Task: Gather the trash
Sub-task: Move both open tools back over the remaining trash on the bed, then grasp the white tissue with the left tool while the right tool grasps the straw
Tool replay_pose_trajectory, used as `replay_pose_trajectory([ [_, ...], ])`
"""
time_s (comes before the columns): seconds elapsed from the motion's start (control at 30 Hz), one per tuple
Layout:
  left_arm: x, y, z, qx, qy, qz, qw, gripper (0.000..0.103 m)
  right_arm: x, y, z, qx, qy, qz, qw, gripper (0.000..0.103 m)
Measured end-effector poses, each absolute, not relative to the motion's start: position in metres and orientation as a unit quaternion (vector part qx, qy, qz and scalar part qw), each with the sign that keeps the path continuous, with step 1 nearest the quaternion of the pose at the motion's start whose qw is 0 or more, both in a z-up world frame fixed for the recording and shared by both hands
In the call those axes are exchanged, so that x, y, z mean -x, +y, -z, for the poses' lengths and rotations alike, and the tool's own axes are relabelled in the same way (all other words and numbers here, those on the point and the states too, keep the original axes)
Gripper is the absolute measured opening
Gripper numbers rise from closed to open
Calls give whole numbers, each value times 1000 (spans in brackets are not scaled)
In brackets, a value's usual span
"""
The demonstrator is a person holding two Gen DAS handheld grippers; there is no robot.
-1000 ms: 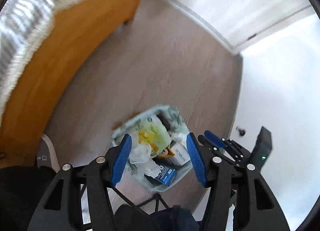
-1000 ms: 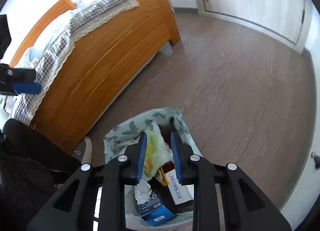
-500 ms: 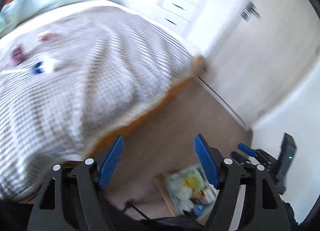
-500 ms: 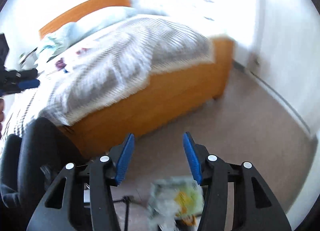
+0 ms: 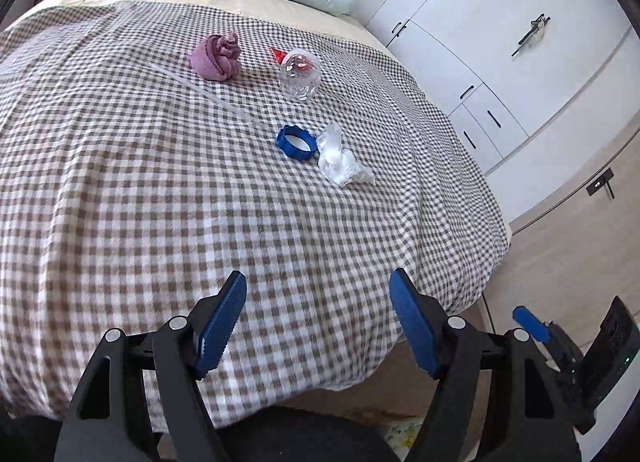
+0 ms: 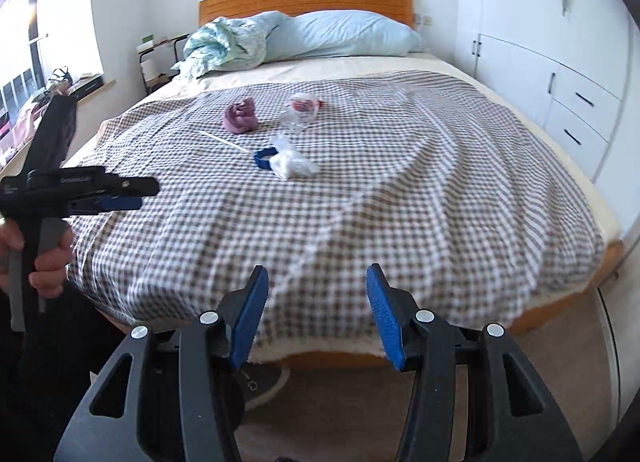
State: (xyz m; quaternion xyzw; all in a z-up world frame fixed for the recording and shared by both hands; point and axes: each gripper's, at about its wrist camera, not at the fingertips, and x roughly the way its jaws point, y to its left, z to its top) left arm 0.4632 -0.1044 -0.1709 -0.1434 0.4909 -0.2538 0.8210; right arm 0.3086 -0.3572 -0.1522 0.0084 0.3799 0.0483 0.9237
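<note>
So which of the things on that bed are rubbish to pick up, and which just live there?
Likely rubbish:
crumpled white tissue
blue plastic ring
clear plastic cup with a red scrap inside
thin white strip
purple wad, perhaps

Just there:
checked blanket
blue pillow
bunched bedding
white wardrobe

Lying together mid-blanket: crumpled white tissue (image 5: pixel 342 160) touching blue ridged plastic ring (image 5: pixel 296 142), tipped clear plastic cup (image 5: pixel 301 73) holding red scrap, thin clear straw (image 5: pixel 208 96), purple balled cloth (image 5: pixel 218 57).
</note>
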Motion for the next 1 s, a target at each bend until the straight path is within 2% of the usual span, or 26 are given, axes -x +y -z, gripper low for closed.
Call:
replay_pose_trajectory([
  [0.07, -484, -117, 173, 146, 491, 271, 815, 61, -317, -352, 156, -10, 382, -55, 922, 50],
  [0.27, -559, -185, 190, 175, 500, 255, 809, 63, -321, -361, 173, -38, 394, -44, 917, 50],
  [0.4, -603, -224, 221, 201, 554, 177, 788, 62, -313, -377, 183, -66, 403, -26, 912, 50],
  [0.43, -608, -229, 229, 198, 566, 161, 784, 53, -311, -381, 184, -70, 404, -22, 912, 50],
  [0.47, -609, -232, 235, 197, 574, 152, 780, 32, -308, -384, 185, -74, 406, -19, 911, 50],
  [0.5, -606, -230, 238, 198, 581, 155, 774, 31, -305, -387, 187, -77, 408, -17, 909, 50],
  [0.57, -584, -211, 227, 223, 559, 175, 779, 27, -300, -390, 187, -76, 408, -14, 910, 50],
  [0.7, -537, -137, 194, 242, 510, 170, 807, 27, -301, -388, 194, -69, 402, -27, 912, 50],
  [0.93, -548, -23, 166, 233, 457, 81, 855, 27, -376, -329, 185, -24, 399, -100, 911, 49],
  [1.0, -550, -2, 167, 233, 447, 65, 861, 27, -411, -311, 187, -40, 405, -129, 904, 45],
])
